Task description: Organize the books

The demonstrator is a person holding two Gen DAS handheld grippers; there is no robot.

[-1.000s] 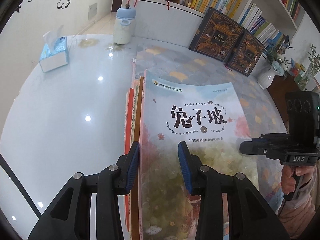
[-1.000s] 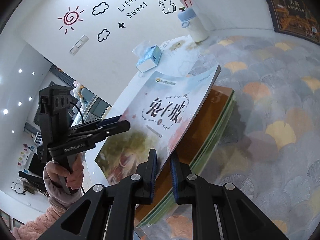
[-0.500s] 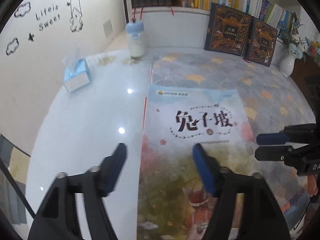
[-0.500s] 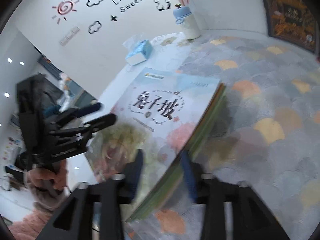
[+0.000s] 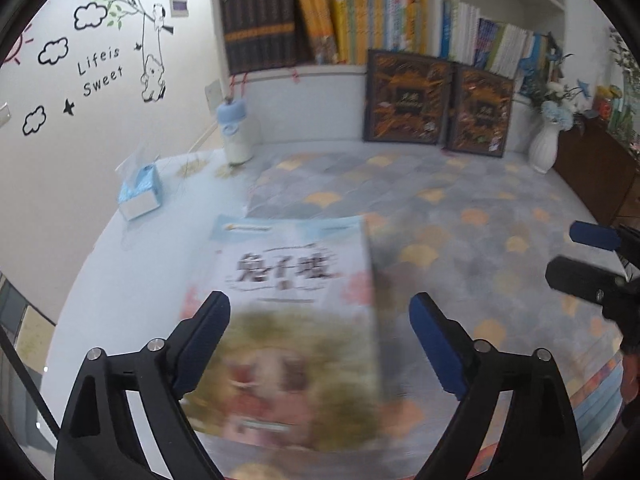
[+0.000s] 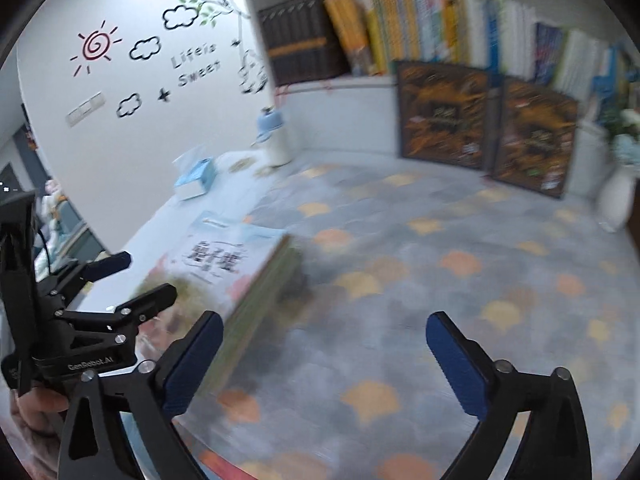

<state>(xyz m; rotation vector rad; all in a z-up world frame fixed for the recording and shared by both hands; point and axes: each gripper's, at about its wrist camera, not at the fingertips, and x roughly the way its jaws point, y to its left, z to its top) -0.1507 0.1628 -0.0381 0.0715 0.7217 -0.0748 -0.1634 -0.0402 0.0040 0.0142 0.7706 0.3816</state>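
A stack of books (image 5: 296,280) lies flat on the table, topped by a pale blue cover with black Chinese characters. My left gripper (image 5: 320,308) hovers above and behind it, jaws opening wide, pads clear of the cover. In the right wrist view the stack (image 6: 224,264) lies to the left of my right gripper (image 6: 325,324). Its jaws are opening too, with only the patterned mat (image 6: 400,280) between them. Each gripper shows in the other's view: the right gripper (image 5: 580,256) at the right edge, the left gripper (image 6: 136,276) held by a hand at lower left.
A tissue box (image 5: 140,196) and a white bottle with a blue cap (image 5: 238,136) stand at the table's back left. Two dark ornate books (image 5: 404,100) lean on the back ledge under a full bookshelf (image 5: 360,28). A white vase (image 5: 542,148) stands at the right.
Both grippers let go of the top book, opened wide and drew back and up. The book, lifted at one edge before, now lies flat on the stack.
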